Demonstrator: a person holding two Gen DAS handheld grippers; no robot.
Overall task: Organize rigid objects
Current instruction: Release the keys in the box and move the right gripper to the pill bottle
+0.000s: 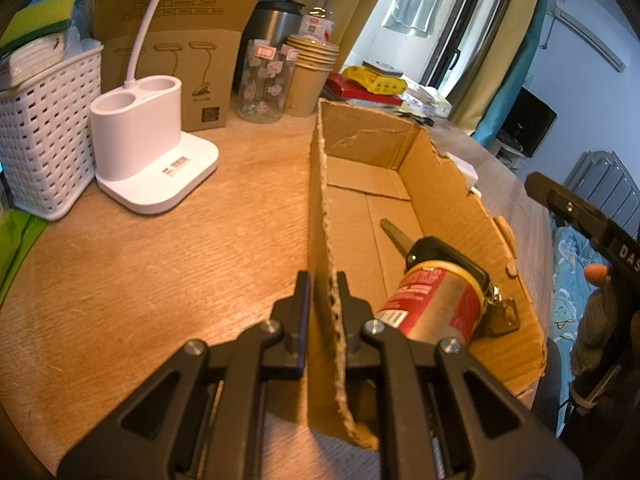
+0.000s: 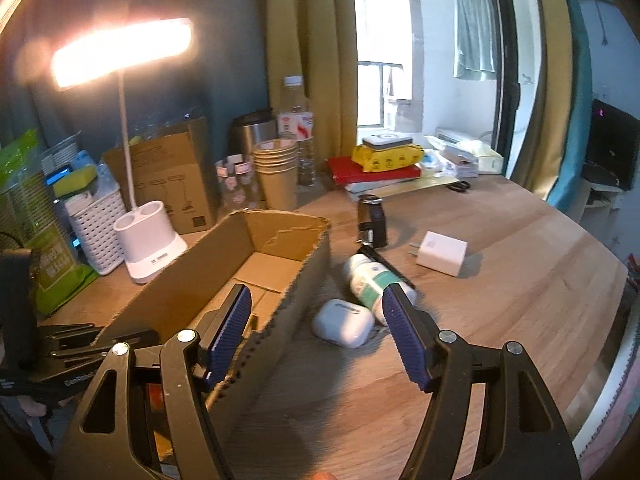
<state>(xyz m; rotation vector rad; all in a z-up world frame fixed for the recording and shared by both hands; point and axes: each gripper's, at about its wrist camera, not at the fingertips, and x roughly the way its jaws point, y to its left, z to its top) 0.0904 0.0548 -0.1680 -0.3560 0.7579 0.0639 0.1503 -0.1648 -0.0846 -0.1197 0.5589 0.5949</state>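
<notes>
Only left view shows can [image 1: 434, 300]; left hand-held gripper [image 1: 324, 312] pinches box wall [image 1: 320, 240], right [image 2: 316, 320] gapes empty.

Lit desk lamp [image 2: 120, 54] glares, blown out; window [image 2: 384, 60] daylight overexposed; fisheye edges bend and darken.

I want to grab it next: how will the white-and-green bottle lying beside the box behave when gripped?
The bottle lies on its side, so a nudge would probably roll it. Its smooth round body may slip between the pads. It looks small and rigid, likely light.
</notes>
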